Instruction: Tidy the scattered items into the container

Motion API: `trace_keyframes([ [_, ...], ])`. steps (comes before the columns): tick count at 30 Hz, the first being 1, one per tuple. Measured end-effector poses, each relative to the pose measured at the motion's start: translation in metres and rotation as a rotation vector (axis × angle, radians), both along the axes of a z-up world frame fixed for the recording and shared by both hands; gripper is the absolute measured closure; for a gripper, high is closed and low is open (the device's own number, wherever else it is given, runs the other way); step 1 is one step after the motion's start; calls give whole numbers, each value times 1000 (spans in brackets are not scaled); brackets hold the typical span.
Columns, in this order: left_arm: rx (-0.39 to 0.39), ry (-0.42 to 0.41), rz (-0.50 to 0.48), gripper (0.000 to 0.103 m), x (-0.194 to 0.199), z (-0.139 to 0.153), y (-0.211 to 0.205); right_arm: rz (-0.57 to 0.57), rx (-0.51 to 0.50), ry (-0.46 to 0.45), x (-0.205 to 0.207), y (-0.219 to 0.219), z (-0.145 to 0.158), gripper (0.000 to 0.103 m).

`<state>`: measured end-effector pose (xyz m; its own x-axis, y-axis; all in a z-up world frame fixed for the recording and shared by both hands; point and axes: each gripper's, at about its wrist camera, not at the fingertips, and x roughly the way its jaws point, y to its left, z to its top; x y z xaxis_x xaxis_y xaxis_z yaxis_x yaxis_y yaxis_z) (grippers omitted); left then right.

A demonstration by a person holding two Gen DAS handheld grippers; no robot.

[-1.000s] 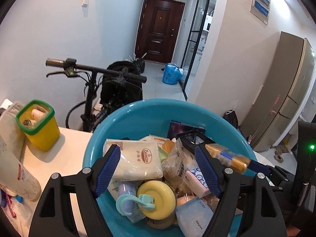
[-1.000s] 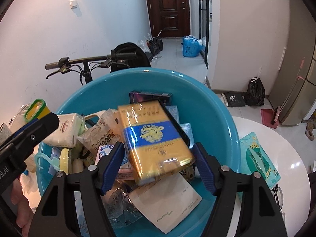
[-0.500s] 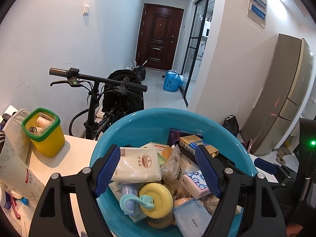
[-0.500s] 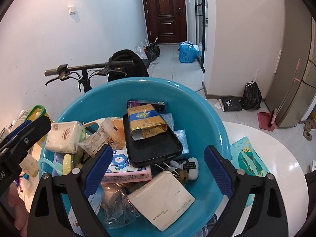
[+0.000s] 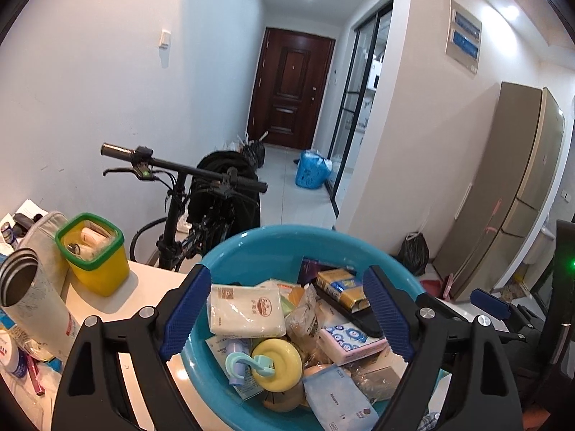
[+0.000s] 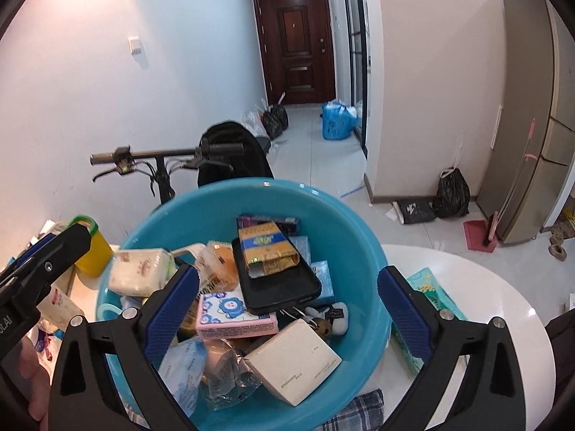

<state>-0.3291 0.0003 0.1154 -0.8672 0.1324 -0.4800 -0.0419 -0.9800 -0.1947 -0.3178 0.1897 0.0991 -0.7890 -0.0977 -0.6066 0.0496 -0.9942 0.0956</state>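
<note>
Basin (image 6: 363, 251), a teal plastic one, stood on the white table (image 6: 467, 287) and was filled with the gathered items. A gold-and-blue cigarette pack (image 6: 267, 248) lay on top of a black phone (image 6: 280, 280) near the basin's middle, free of any grip. Beside the phone lay a pink tissue pack (image 6: 233, 314) printed with blue flowers, and a beige box (image 6: 298, 362) rested tilted at the near side. A white tissue pack (image 5: 246, 309) and a yellow round case (image 5: 278, 361) with a pale blue hook occupied the left part of the load.

Right gripper (image 6: 287, 312) hung above the basin with its jaws spread wide; they had just been opening, and nothing was between the blue pads. Left gripper (image 5: 285, 312) was likewise over the basin, jaws having just widened, holding nothing.

Outside the basin, a green patterned packet (image 6: 431, 291) lay on the table to the right, just beside the rim. A yellow bin (image 5: 95, 258) with a green rim stood on the table to the left, near a steel tumbler (image 5: 25, 283).
</note>
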Motion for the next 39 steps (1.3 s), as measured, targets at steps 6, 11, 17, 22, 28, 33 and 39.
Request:
trace_keyframes([
  [6,-15,64,8,13,20,21,-2,3,-17,77,19,3,21,1],
  [11,-24,157,38,0,42,39,-6,8,-29,136,33,5,39,1],
  [17,-26,196,20,0,57,52,-9,12,-31,213,54,7,59,1],
  [22,-30,204,20,0,67,60,-8,17,-23,273,74,8,73,1],
  [28,-38,240,20,0,86,73,-8,39,-29,330,95,7,87,1],
  [33,-42,287,25,0,112,86,-9,48,-38,389,118,8,100,1],
  [39,-67,313,24,0,139,99,-7,60,-61,442,142,10,112,1],
])
